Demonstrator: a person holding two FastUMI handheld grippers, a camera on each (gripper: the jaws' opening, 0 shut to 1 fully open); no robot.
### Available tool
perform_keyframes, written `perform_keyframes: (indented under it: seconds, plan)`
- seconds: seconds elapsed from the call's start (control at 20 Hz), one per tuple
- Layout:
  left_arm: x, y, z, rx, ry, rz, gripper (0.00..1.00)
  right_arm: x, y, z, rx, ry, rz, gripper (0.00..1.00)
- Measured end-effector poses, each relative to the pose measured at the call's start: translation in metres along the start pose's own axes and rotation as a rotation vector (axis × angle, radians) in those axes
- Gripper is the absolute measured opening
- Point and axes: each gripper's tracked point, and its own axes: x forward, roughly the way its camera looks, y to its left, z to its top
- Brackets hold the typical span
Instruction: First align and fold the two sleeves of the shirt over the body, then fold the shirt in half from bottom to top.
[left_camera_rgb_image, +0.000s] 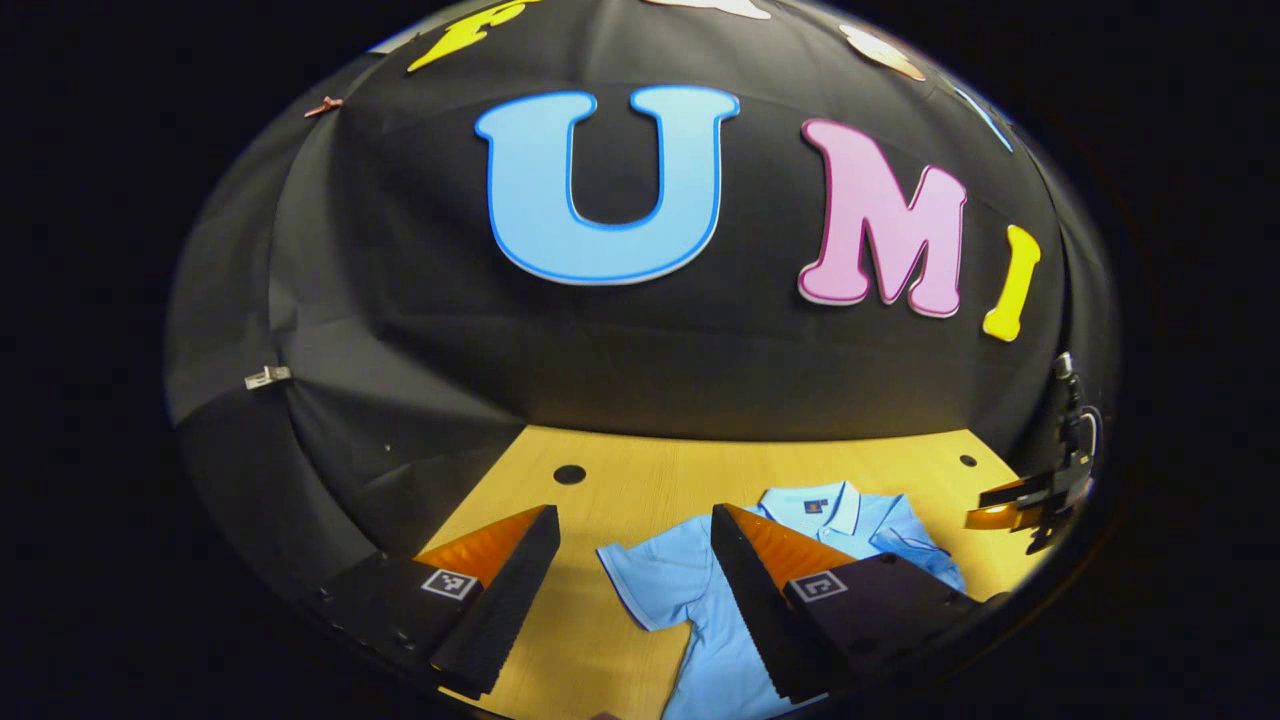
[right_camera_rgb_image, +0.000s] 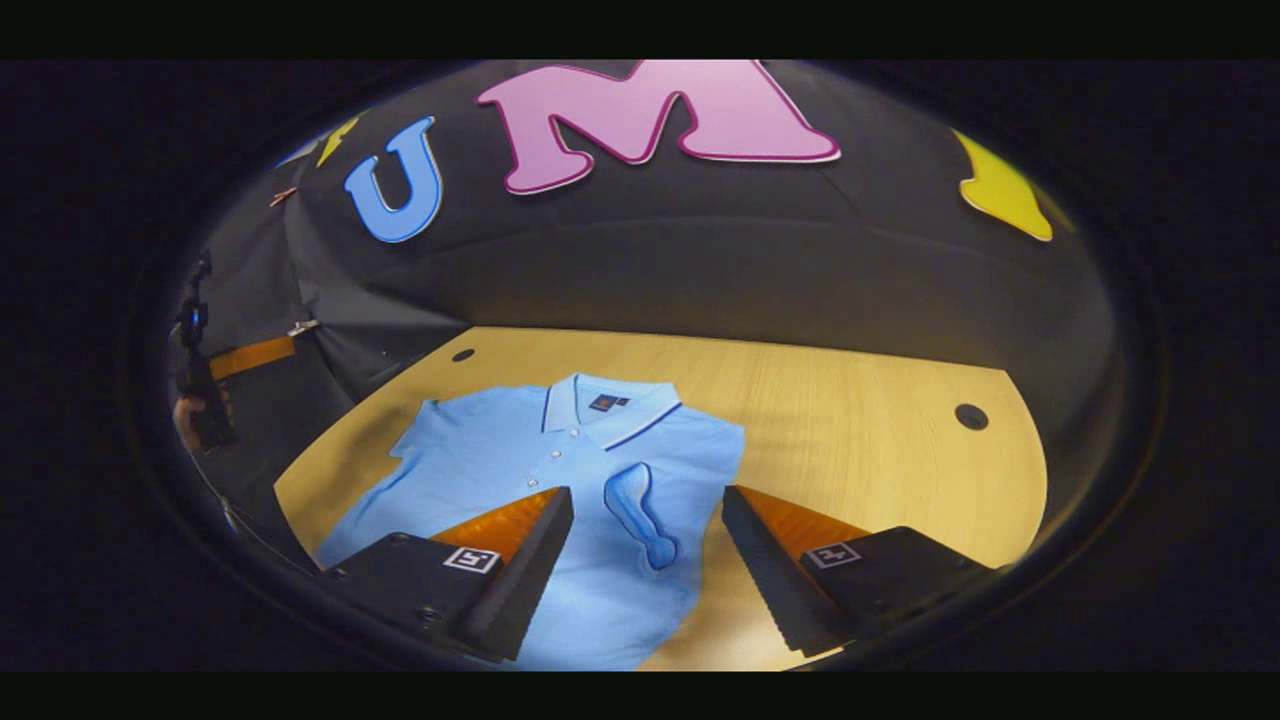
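We've got the wooden surface (right_camera_rgb_image: 850, 400) stretching wide, and the light blue shirt (right_camera_rgb_image: 520, 450) lies flat on it, collar toward the booth wall. One sleeve (right_camera_rgb_image: 640, 515) is folded over the body, lying between our right gripper (right_camera_rgb_image: 648, 545)'s spread jaws, which hold nothing. The left gripper (left_camera_rgb_image: 635, 570) hovers with jaws spread too; the other sleeve (left_camera_rgb_image: 650, 580) is spread out flat between and below them, untouched.
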Motion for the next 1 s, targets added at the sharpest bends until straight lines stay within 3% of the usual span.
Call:
perform_keyframes:
  seconds: [0.5,1.0]
  plan:
    - [0.135,0.008,-0.094,-0.018,0.284,0.021,0.98,-0.075,-0.048,-0.042,0.134,0.016,-0.117,0.94]
    - [0.159,0.015,-0.168,-0.007,0.514,0.058,0.97,-0.099,-0.069,-0.065,0.199,0.024,-0.187,0.94]
